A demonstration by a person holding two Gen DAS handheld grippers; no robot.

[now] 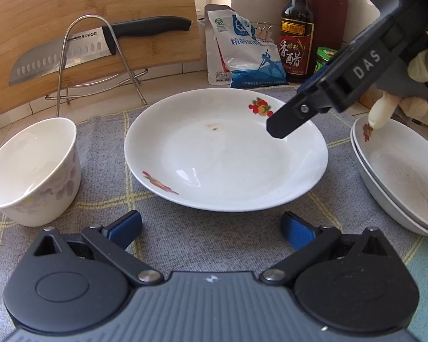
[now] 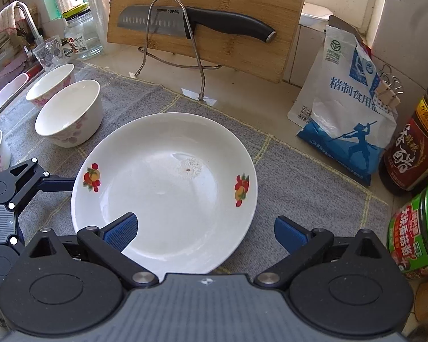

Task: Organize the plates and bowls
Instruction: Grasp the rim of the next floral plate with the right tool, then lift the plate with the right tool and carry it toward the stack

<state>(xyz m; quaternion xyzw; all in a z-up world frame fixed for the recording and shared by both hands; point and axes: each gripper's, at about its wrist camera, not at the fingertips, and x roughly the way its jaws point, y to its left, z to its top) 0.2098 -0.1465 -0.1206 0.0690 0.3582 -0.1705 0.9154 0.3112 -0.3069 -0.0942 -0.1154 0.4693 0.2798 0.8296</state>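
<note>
A white plate with fruit prints (image 1: 225, 154) lies on the grey checked cloth (image 1: 105, 142); it also shows in the right wrist view (image 2: 162, 193). My left gripper (image 1: 211, 228) is open and empty, just short of the plate's near rim. My right gripper (image 2: 205, 230) is open and hovers over the plate's right rim, one finger above the plate; its finger (image 1: 285, 122) shows from the left. A white floral bowl (image 1: 31, 171) stands left of the plate. Two stacked plates (image 1: 399, 176) lie at the right. Three bowls (image 2: 68, 114) stand at the left.
A bamboo cutting board (image 1: 100, 28) with a knife (image 1: 100, 45) leans in a wire rack (image 1: 94, 57) at the back. A salt bag (image 2: 345, 114), a vinegar bottle (image 2: 413, 148) and a green jar (image 2: 416, 228) stand at the right. A sink with tap (image 2: 25, 22) is far left.
</note>
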